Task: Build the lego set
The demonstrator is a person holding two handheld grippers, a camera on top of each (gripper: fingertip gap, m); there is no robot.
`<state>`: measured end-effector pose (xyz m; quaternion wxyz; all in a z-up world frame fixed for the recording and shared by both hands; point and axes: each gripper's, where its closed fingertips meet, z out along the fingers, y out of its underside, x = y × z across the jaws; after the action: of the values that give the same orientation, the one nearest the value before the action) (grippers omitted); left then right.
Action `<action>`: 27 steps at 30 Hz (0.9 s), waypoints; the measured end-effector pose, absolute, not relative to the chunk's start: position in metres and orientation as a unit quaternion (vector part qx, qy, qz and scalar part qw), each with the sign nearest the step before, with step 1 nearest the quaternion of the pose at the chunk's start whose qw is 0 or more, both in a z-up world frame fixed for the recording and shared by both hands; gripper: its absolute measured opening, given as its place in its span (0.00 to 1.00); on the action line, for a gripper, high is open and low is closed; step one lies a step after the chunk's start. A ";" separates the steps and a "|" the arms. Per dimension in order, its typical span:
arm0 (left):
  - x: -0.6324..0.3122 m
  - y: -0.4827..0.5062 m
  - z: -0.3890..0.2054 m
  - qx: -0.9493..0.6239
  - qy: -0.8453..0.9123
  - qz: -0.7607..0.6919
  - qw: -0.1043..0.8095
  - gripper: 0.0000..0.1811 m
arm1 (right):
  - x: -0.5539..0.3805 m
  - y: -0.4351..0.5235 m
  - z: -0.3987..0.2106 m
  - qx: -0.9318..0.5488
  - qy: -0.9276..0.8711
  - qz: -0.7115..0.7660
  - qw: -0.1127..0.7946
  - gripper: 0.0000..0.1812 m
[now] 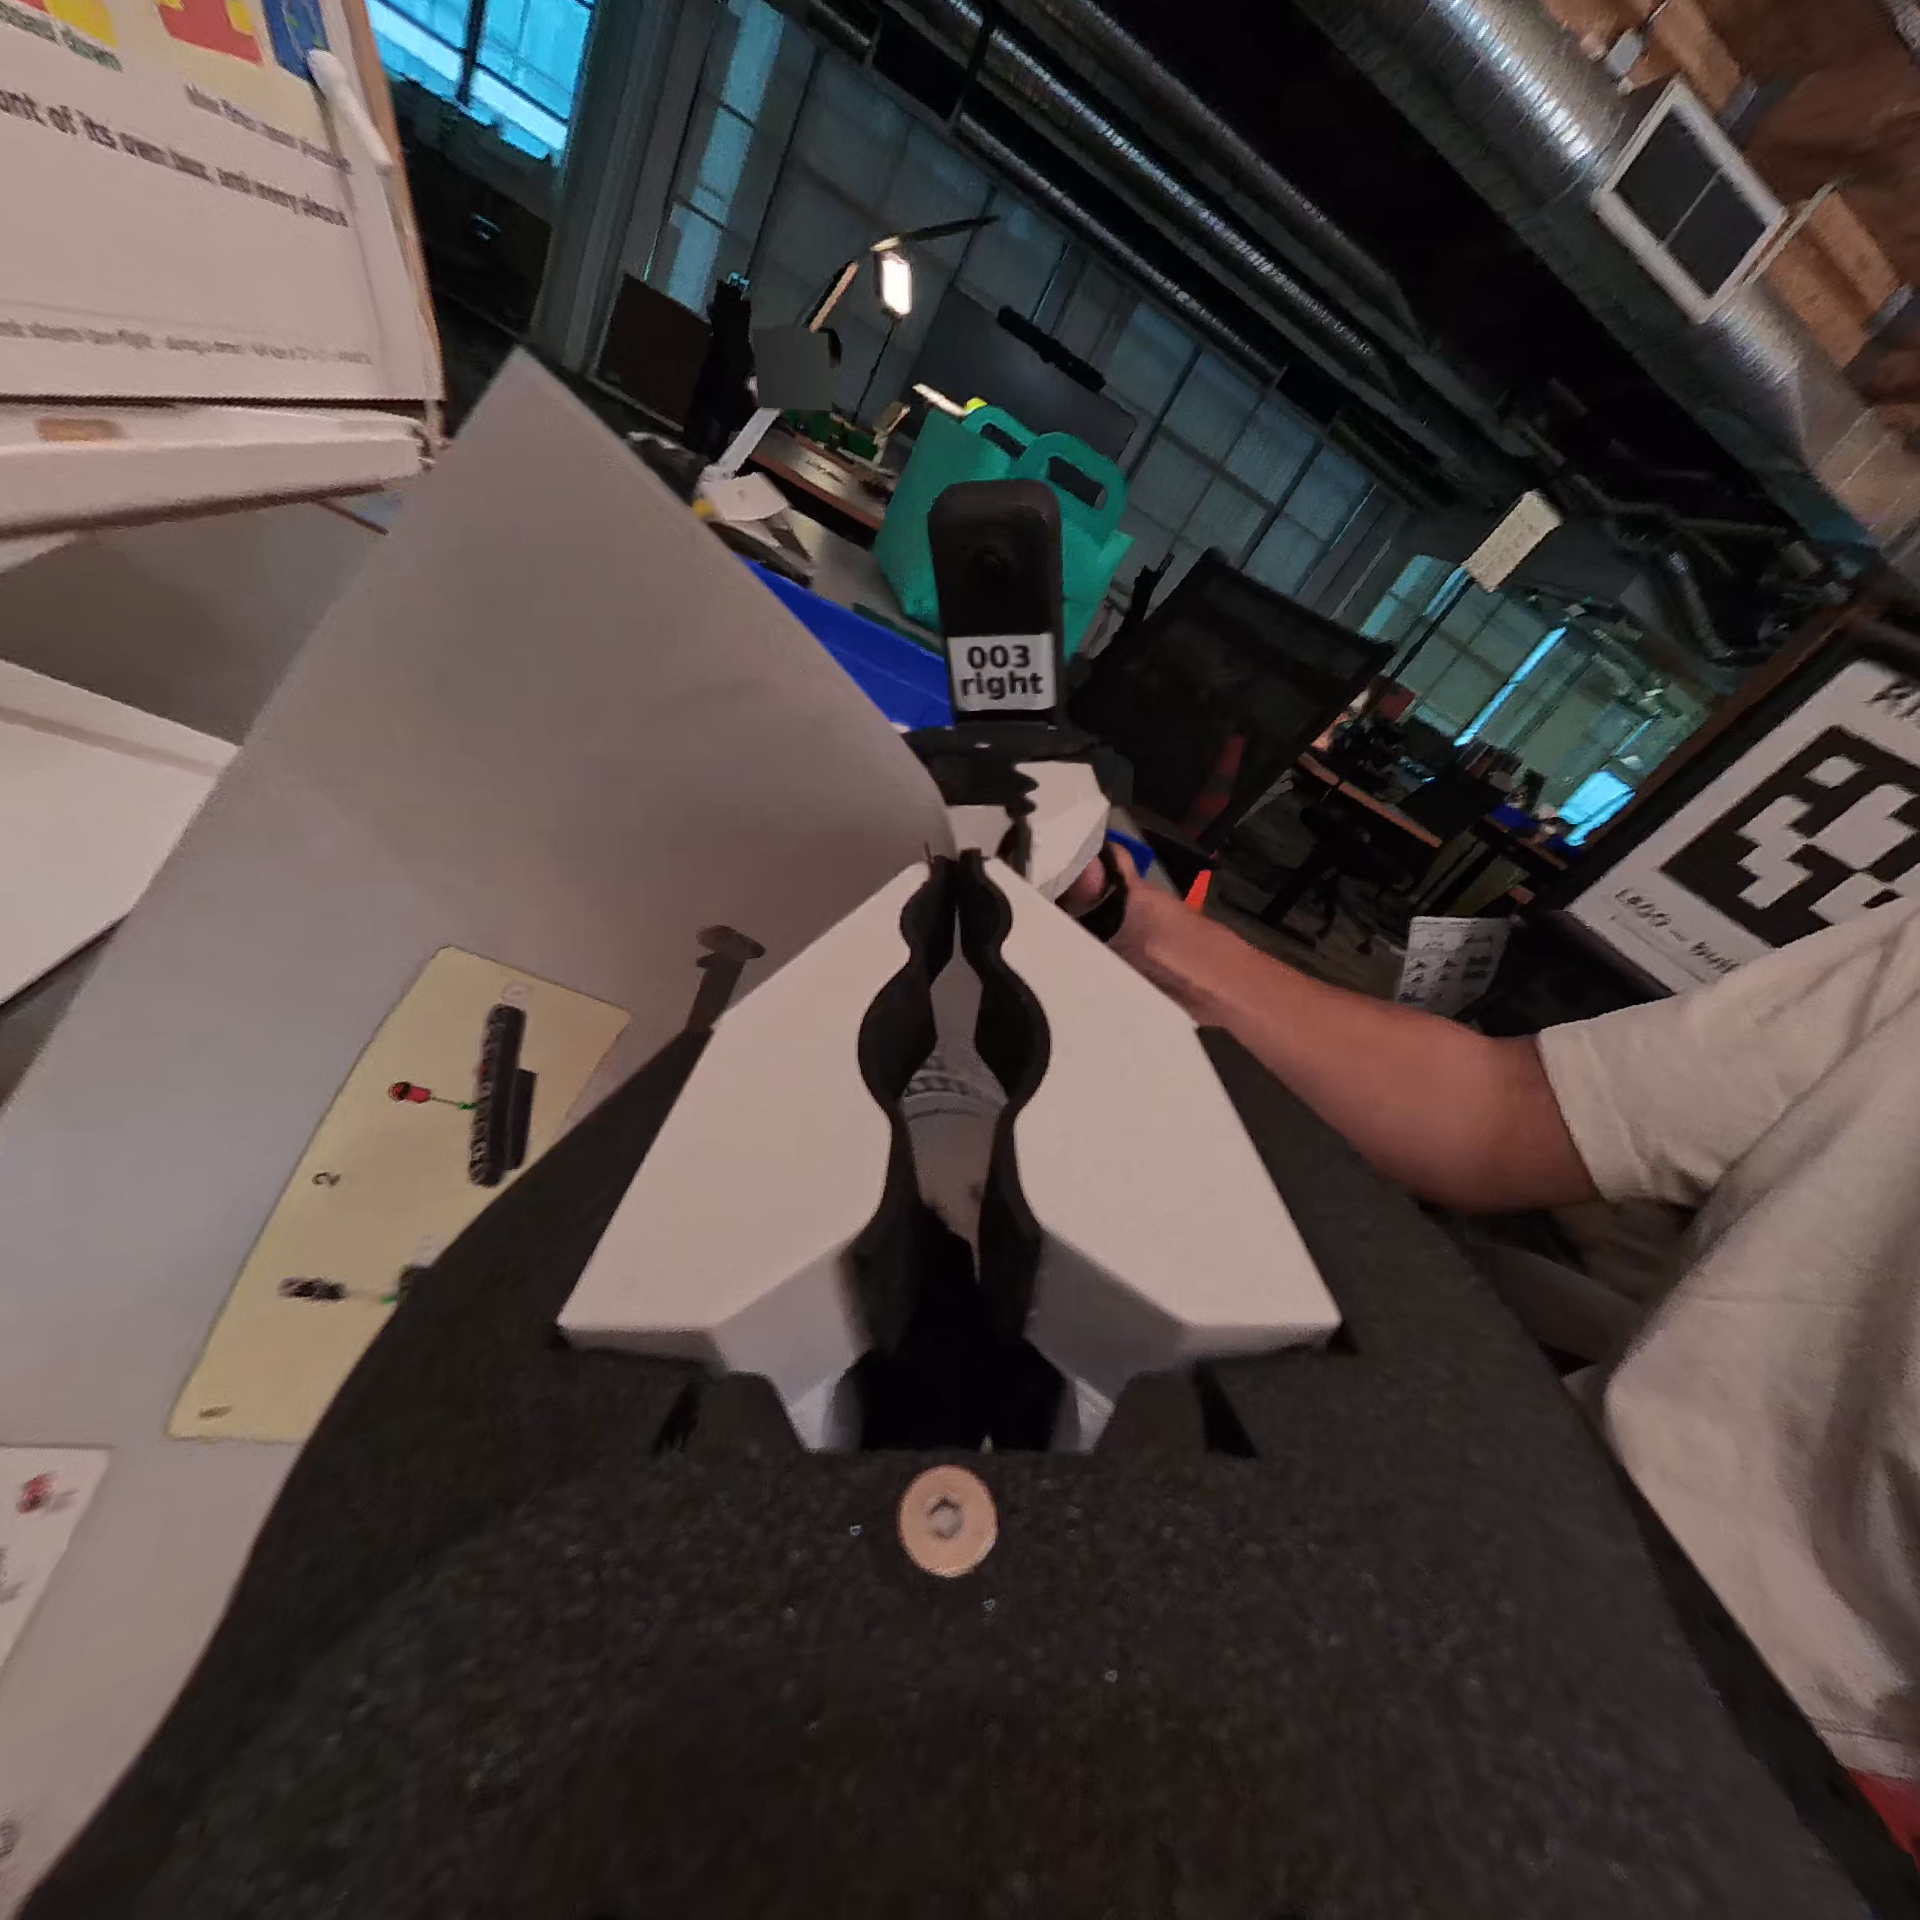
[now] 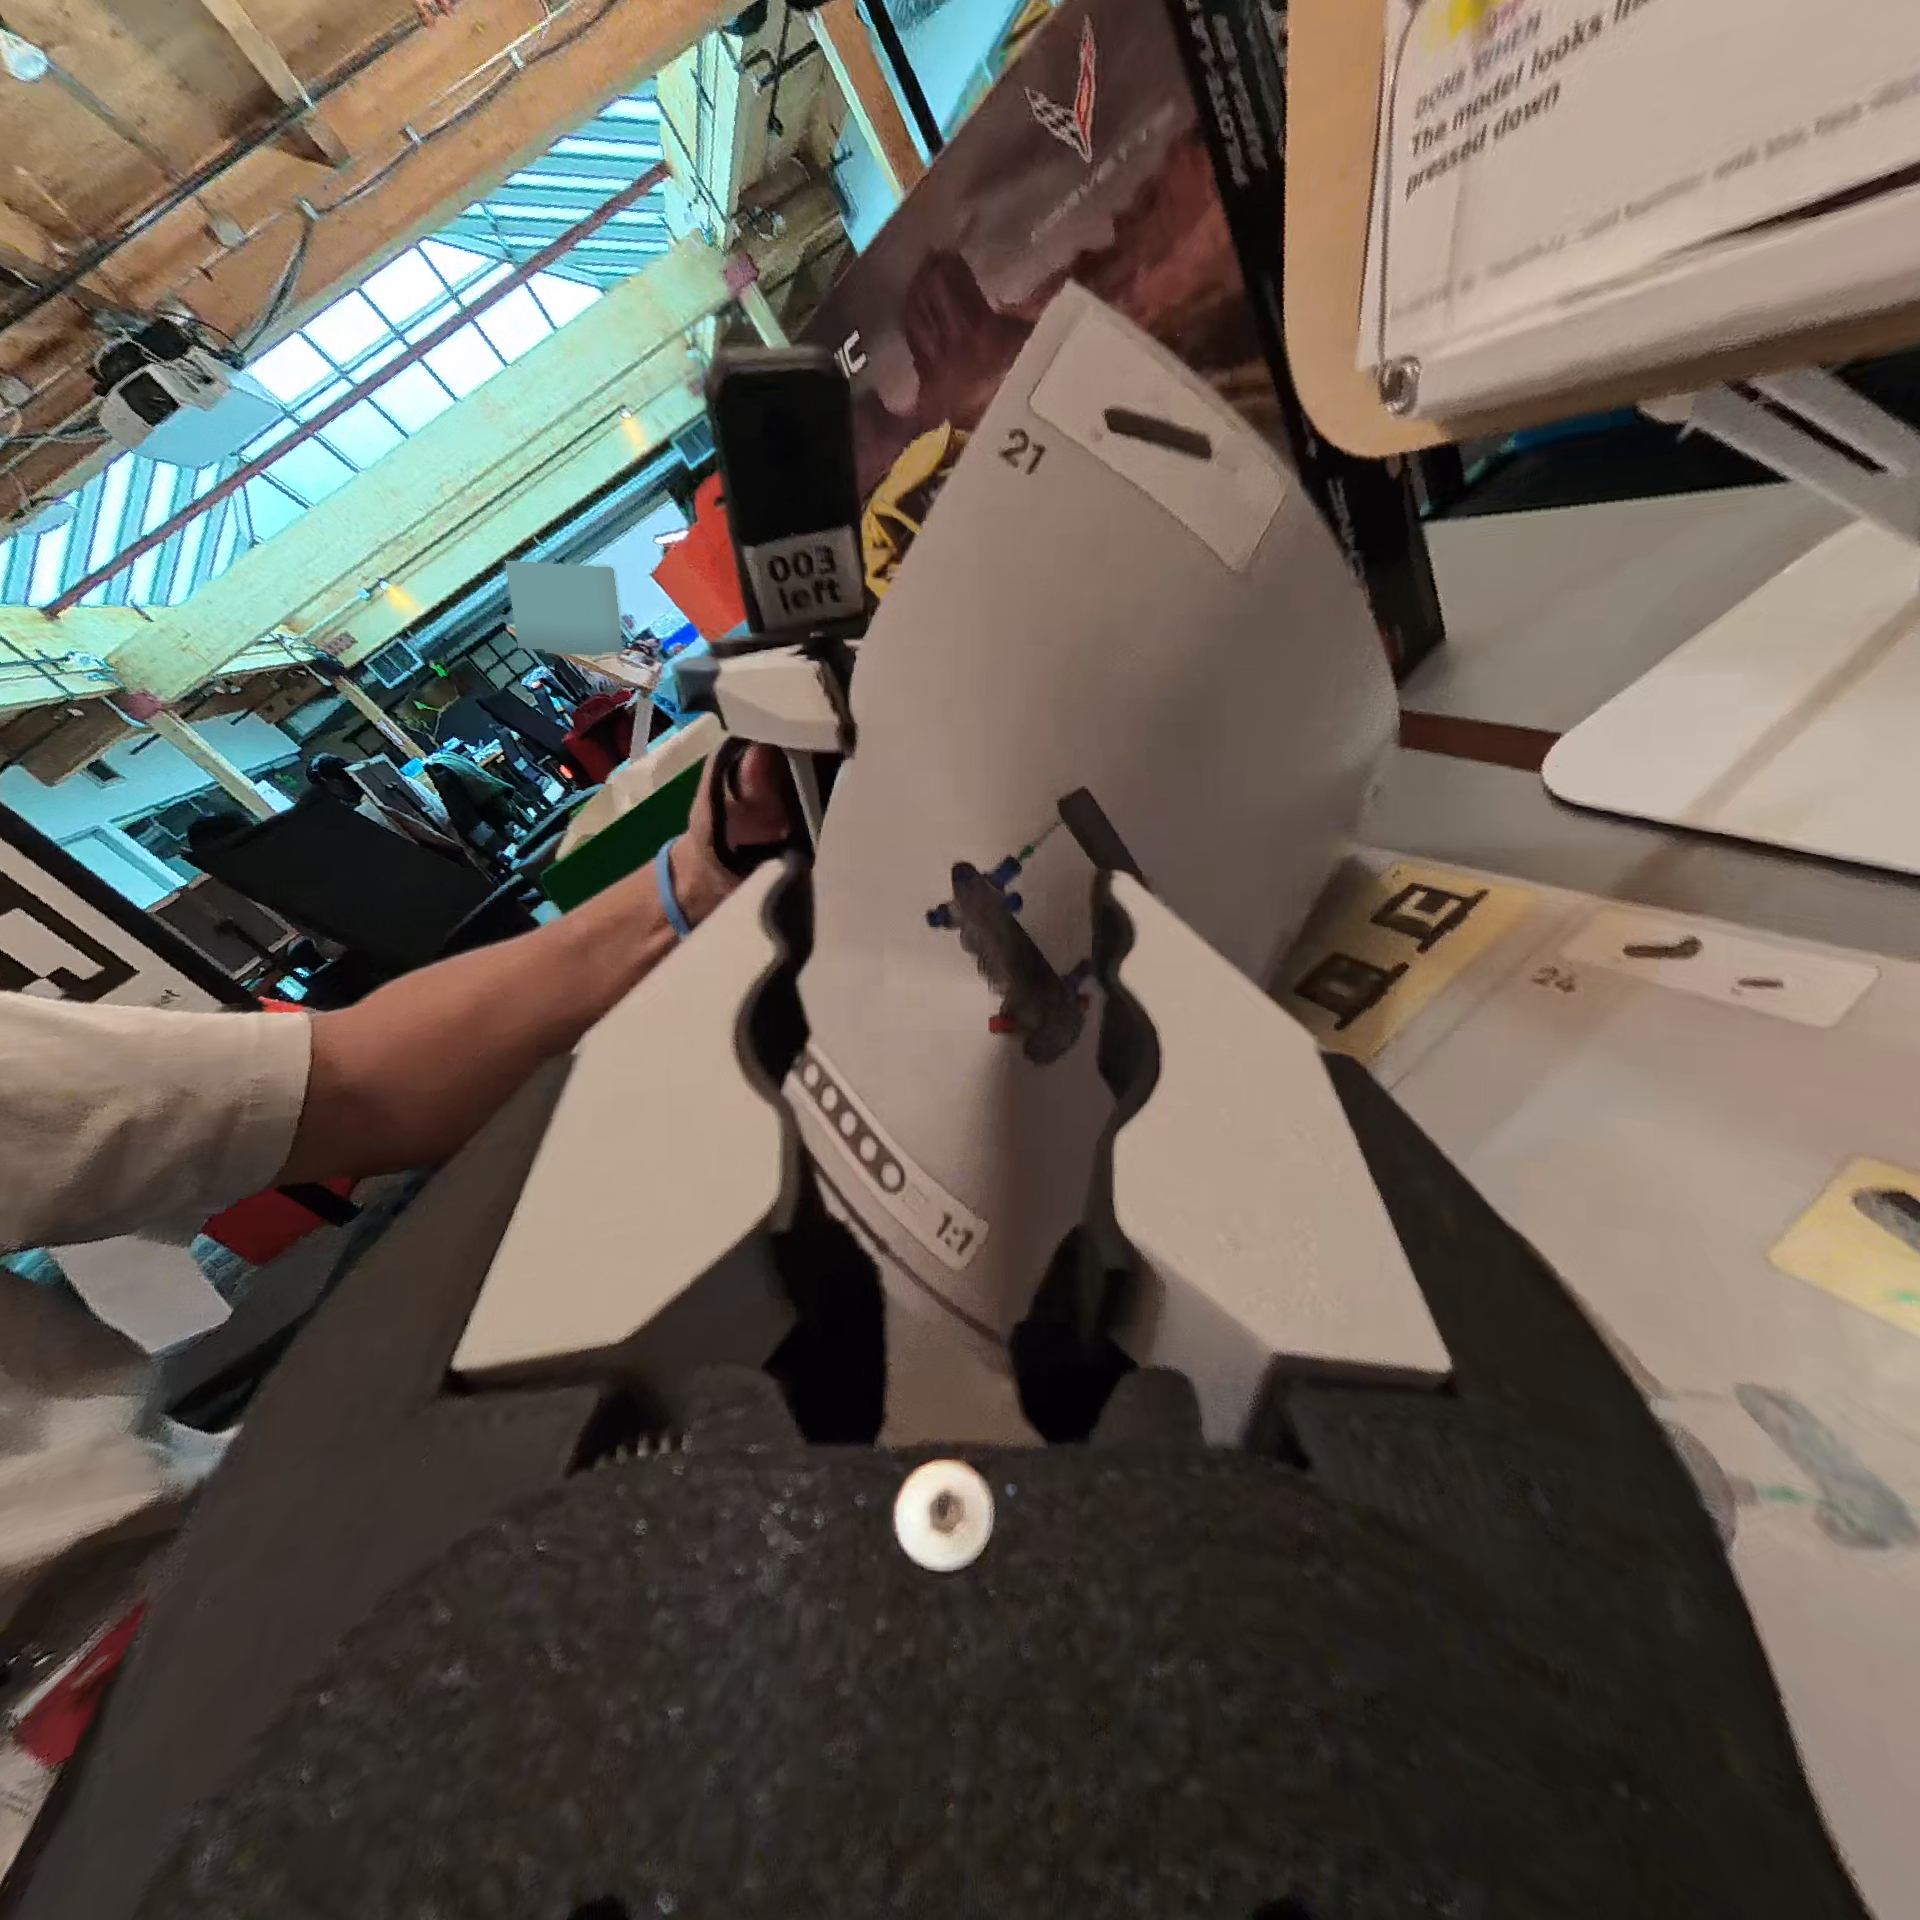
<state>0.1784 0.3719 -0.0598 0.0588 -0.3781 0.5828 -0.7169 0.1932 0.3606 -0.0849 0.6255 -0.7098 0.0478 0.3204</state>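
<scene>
- White, smooth instruction page (image 1: 540, 748) curls up; my left gripper (image 1: 954, 883) pinches its edge tight.
- My right gripper (image 2: 945, 935) gapes wide around the bent page, its wavy black pads (image 2: 774, 997) apart.

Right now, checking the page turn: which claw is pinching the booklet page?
The left claw, shut on the page edge; the right claw stands open.

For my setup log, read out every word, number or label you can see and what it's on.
I can't quote writing. It stands on these:
Right camera sticker: legible.
Left camera sticker: legible.
Manual page: step numbers and a scale mark, legible.
Sign: partly blurred.
Box: logos, side text blurred.
Marker board: caption blurred.
</scene>
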 end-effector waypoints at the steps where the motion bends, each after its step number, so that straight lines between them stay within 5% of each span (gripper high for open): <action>1: 0.177 0.367 -0.059 -0.373 0.575 -0.727 0.041 0.00 | 0.191 0.364 -0.083 -0.710 0.042 0.311 0.630 0.33; 5: 0.185 0.353 -0.067 -0.391 0.528 -0.753 -0.014 0.00 | 0.180 0.373 -0.093 -0.730 0.009 0.278 0.625 0.36; 8: 0.188 0.347 -0.071 -0.395 0.513 -0.762 -0.024 0.00 | 0.180 0.375 -0.097 -0.737 0.008 0.277 0.617 0.24; 16: 0.191 0.352 -0.067 -0.395 0.524 -0.755 -0.008 0.00 | 0.187 0.364 -0.086 -0.708 0.014 0.315 0.632 0.16; 27: 0.189 0.352 -0.070 -0.404 0.526 -0.749 -0.008 0.00 | 0.191 0.362 -0.082 -0.703 0.026 0.313 0.638 0.23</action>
<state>0.1891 0.3524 -0.0701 -0.0079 -0.4038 0.5257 -0.7487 0.1910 0.3622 -0.0822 0.6381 -0.7029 0.0259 0.3132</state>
